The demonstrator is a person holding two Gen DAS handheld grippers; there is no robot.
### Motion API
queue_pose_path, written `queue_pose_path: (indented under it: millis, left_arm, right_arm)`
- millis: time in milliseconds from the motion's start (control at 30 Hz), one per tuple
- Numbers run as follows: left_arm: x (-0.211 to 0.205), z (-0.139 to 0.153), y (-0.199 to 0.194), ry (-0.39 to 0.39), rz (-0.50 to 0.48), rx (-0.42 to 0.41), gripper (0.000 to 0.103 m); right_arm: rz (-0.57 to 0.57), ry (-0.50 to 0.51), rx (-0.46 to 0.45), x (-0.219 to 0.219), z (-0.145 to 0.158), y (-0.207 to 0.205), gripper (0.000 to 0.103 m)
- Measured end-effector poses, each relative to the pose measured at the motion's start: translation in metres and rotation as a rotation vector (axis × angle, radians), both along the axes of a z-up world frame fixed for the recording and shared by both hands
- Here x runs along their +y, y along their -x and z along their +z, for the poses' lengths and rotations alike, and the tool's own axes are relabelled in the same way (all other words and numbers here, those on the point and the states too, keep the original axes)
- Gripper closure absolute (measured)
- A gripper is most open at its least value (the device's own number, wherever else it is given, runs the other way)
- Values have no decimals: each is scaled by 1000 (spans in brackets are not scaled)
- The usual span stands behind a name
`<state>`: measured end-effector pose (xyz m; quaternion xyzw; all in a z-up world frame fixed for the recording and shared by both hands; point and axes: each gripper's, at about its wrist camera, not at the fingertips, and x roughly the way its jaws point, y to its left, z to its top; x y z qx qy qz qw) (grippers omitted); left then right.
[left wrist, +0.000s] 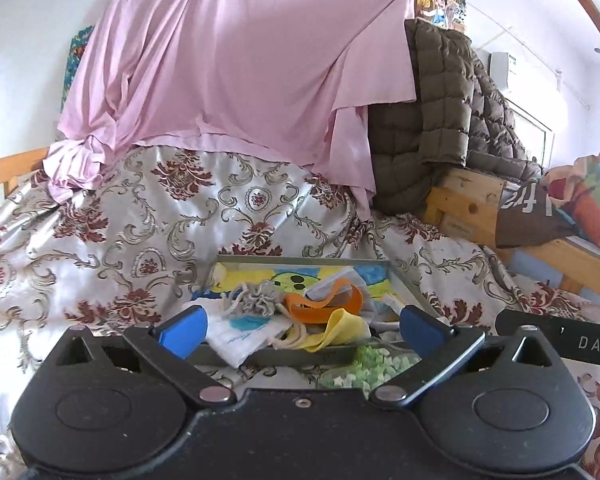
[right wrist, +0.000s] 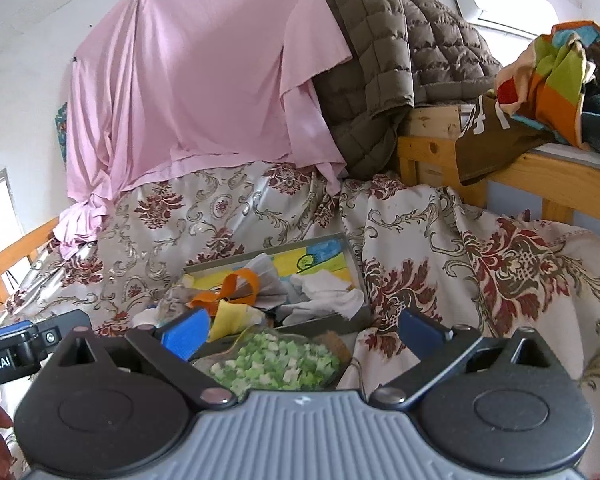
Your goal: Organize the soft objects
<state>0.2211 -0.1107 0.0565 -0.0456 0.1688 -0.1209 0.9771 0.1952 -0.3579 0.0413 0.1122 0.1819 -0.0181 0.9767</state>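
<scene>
Tray: shallow grey metal tray (left wrist: pixel 410 292) w/ soft bits on floral satin cloth (left wrist: pixel 112 240).
L gripper (left wrist: pixel 302 326): jaws wide, empty; tray at 12 o'clock.
R gripper (right wrist: pixel 302 330): spread, empty (green foam pieces (right wrist: pixel 276 360) between tips); tray at 11 o'clock.

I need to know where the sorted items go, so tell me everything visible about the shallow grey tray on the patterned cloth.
The shallow grey tray is rectangular with low, metal-looking walls and a bright yellow, blue and green picture on its floor. It lies flat on the floral cream-and-maroon cloth. Inside sit an orange band, a yellow cloth strip, a grey ruffled scrunchie and white fabric pieces.
</scene>
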Motion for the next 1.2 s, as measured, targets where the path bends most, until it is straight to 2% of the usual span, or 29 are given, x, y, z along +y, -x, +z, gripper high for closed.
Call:
queue_pose_path:
  millis: [367,500,633,1100,1200]
  left_arm:
    - [20,2,50,1,35,-29,1]
    - [24,1,64,-15,42,-25,1]
    - [32,-1,76,1,49,-15,1]
    - [50,-14,109,-31,83,-16,1]
    - [56,-21,114,-34,101,5,1]
  right_arm:
    - [27,23,-59,22,-6,57,0]
    - [36,19,-109,27,-4,71,0]
    - [38,7,-146,30,-3,83,0]
    - [-12,64,-101,52,-26,114,0]
    - [-13,68,-100,58,-29,123,0]
